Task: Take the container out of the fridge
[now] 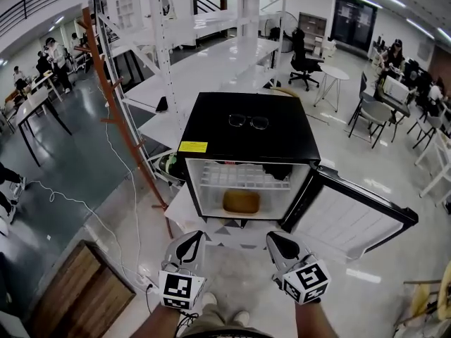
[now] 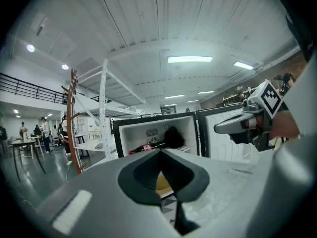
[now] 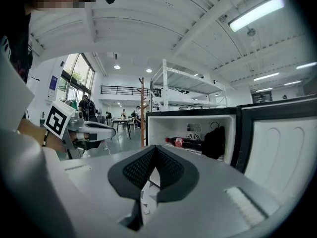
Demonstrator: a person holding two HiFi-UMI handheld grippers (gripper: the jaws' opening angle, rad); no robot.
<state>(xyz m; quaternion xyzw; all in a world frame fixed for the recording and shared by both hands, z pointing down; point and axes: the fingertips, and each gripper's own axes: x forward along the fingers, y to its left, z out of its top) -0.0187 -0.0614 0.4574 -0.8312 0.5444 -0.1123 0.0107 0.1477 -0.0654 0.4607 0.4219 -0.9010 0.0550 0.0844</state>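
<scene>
A small black fridge (image 1: 246, 129) stands with its door (image 1: 352, 220) swung open to the right. On its floor, under the wire shelf (image 1: 243, 177), sits a tan container (image 1: 241, 201); in the left gripper view a strip of the container (image 2: 162, 182) shows through the jaws. A cola bottle (image 3: 185, 143) and a black object (image 3: 215, 142) lie on the shelf. My left gripper (image 1: 192, 238) and right gripper (image 1: 277, 239) hang side by side just in front of the fridge opening, both shut and empty, clear of the container.
A pair of glasses (image 1: 248, 121) rests on the fridge top. An orange rack (image 1: 120, 118) and white shelving (image 1: 162, 55) stand to the left, and a wooden box (image 1: 84, 287) sits at the lower left. A cable (image 1: 84, 206) runs over the floor. Chairs and people are at the far right.
</scene>
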